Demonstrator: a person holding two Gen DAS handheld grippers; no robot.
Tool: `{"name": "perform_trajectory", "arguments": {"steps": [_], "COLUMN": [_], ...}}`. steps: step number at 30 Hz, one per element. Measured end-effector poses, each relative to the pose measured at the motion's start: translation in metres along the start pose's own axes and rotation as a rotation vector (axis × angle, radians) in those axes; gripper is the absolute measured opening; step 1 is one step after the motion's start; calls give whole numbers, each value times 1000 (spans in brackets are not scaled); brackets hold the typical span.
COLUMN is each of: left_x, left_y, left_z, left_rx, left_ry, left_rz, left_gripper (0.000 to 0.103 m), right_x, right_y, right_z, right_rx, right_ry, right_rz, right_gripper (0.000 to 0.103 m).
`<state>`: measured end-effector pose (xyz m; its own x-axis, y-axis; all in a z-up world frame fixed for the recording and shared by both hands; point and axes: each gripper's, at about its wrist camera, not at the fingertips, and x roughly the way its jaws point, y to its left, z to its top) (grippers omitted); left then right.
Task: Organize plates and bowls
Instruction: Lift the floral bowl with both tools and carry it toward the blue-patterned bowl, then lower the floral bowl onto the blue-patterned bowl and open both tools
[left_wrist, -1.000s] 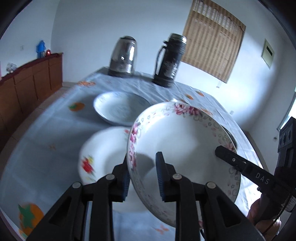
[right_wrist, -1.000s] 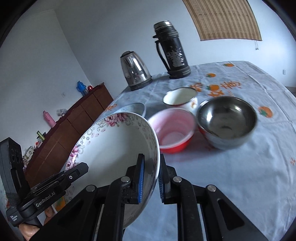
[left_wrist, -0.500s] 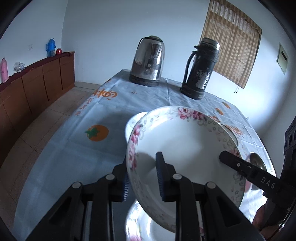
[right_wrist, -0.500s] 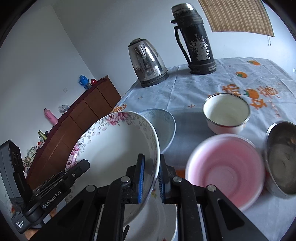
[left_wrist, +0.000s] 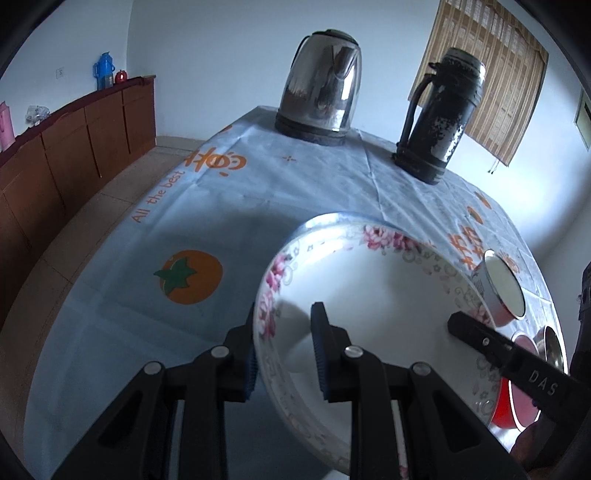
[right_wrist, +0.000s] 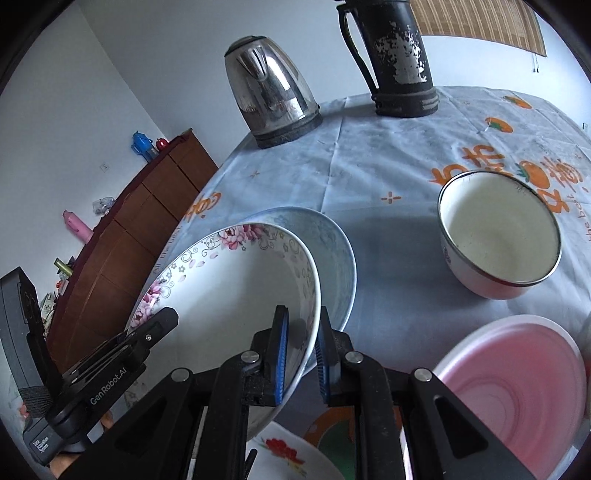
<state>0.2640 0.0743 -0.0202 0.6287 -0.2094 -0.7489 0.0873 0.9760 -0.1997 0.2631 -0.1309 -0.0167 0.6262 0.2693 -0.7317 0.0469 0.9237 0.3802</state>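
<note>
Both tongs, left and right, are clamped on opposite rims of the floral plate, sharing its weight so it hangs tilted above the bench, probably bound for the pale blue plate just behind it. Only the right view shows that plate, the white bowl and pink bowl clearly.

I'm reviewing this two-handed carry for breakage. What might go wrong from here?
1. The floral plate is tilted and held only by its rim between the left hand-held gripper and the right hand-held gripper; it may slip.
2. The blue bowl sits right behind it; lowering carelessly might chip both.
</note>
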Motion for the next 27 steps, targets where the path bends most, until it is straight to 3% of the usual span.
{"name": "perform_trajectory", "arguments": {"steps": [18, 24, 27], "left_x": [30, 37, 39], "left_y": [-11, -13, -11], "left_z": [19, 21, 22], "left_rx": [1, 17, 9], "left_ry": [60, 96, 103], "left_rz": [71, 41, 36], "left_gripper": [29, 39, 50], "right_x": [16, 19, 22], "right_y": [-6, -2, 1], "right_z": [6, 11, 14], "right_rx": [44, 58, 53], "right_ry": [31, 40, 26], "right_rz": [-9, -55, -84], "right_gripper": [18, 20, 24]}}
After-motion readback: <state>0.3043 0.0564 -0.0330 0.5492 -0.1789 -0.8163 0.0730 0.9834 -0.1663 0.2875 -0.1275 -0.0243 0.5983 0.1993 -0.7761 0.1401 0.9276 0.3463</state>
